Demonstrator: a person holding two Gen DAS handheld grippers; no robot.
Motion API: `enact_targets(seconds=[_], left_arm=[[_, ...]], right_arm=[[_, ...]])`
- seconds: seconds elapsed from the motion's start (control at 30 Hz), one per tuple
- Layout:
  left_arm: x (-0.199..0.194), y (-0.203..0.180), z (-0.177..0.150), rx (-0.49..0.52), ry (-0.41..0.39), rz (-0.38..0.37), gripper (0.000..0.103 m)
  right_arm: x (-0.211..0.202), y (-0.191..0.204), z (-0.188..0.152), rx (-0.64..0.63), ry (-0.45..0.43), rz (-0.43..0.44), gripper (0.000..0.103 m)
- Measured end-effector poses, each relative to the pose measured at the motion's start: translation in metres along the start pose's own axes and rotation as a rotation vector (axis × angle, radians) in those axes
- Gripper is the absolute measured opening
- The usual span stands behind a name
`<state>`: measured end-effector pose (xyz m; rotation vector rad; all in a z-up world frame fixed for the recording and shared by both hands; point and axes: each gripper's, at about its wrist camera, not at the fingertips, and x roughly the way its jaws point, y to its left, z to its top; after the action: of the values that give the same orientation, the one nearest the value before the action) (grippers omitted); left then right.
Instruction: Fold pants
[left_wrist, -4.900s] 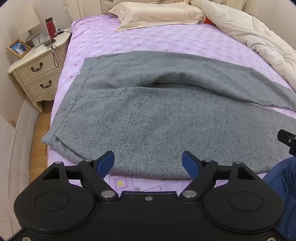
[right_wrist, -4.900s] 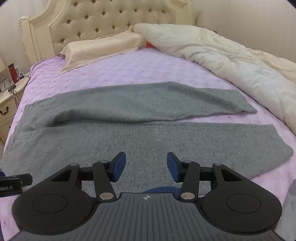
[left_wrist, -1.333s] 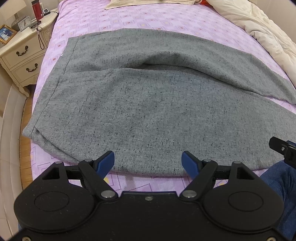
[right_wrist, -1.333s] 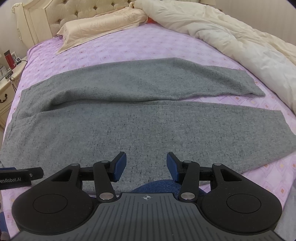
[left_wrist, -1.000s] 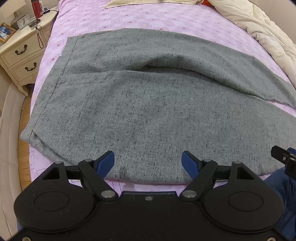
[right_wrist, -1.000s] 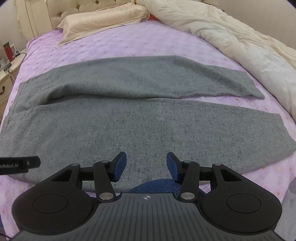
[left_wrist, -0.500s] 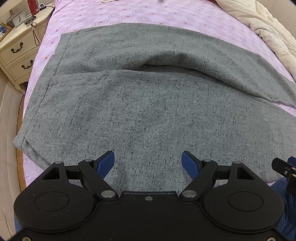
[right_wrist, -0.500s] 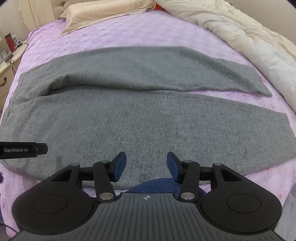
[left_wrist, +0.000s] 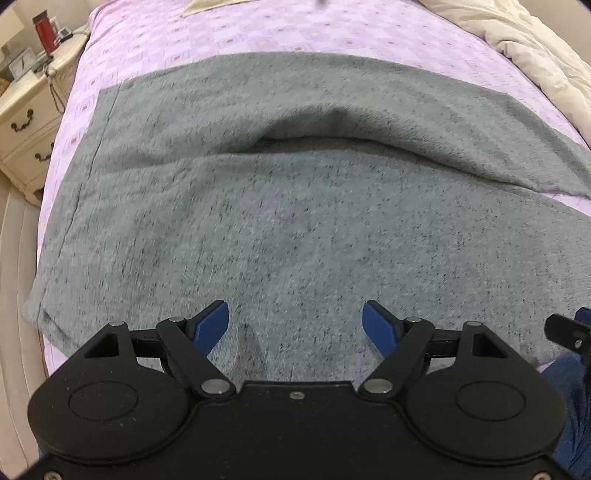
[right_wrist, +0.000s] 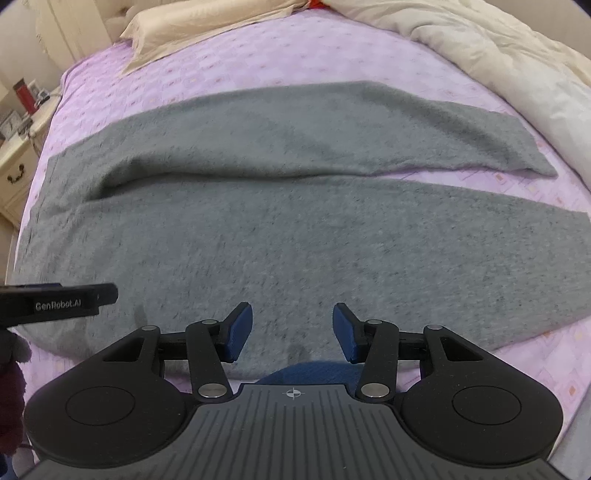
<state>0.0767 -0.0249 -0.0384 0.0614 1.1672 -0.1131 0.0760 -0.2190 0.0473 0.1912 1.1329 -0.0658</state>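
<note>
- Grey pants (right_wrist: 295, 229) lie spread flat across the purple bed (right_wrist: 258, 62).
- Left claw (left_wrist: 295, 325) gapes wide above them, gripping nothing.
- Right claw (right_wrist: 292, 330) likewise spread, empty.

Pants (right_wrist: 295, 229) heather grey with dark flecks; bed sheet (right_wrist: 229, 70) lilac with square pattern; duvet (right_wrist: 498, 48) cream; pillow (right_wrist: 207, 22) beige; gripper pads (left_wrist: 210, 325) blue.

Pants (right_wrist: 295, 229) of matt, speckled grey knit cloth, bedsheet (right_wrist: 258, 62) smooth lilac printed fabric, nightstand (left_wrist: 26, 122) glossy painted wood
</note>
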Motion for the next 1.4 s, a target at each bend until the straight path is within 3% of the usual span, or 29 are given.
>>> enact_targets(seconds=[0.2, 0.4, 0.7, 0.9, 1.2, 1.4], left_arm=[[-0.001, -0.008, 0.01, 0.026, -0.019, -0.004, 0.079], [0.001, -0.015, 0.021, 0.048, -0.037, -0.005, 0.079], [0.021, -0.022, 0.035, 0.067, -0.035, 0.018, 0.079], [0.035, -0.027, 0.051, 0.07, -0.017, 0.012, 0.075], [0.04, -0.03, 0.086, 0.049, -0.044, 0.003, 0.073], [0.039, -0.029, 0.108, 0.024, -0.07, 0.002, 0.073]], right_arm=[[-0.012, -0.041, 0.022, 0.055, -0.056, -0.047, 0.047], [-0.012, -0.094, 0.044, 0.088, -0.115, -0.153, 0.046], [0.025, -0.166, 0.108, 0.171, -0.169, -0.218, 0.04], [0.059, -0.182, 0.151, 0.166, -0.156, -0.253, 0.04], [0.11, -0.182, 0.207, 0.221, -0.107, -0.228, 0.04], [0.117, -0.208, 0.217, 0.269, -0.047, -0.265, 0.04]])
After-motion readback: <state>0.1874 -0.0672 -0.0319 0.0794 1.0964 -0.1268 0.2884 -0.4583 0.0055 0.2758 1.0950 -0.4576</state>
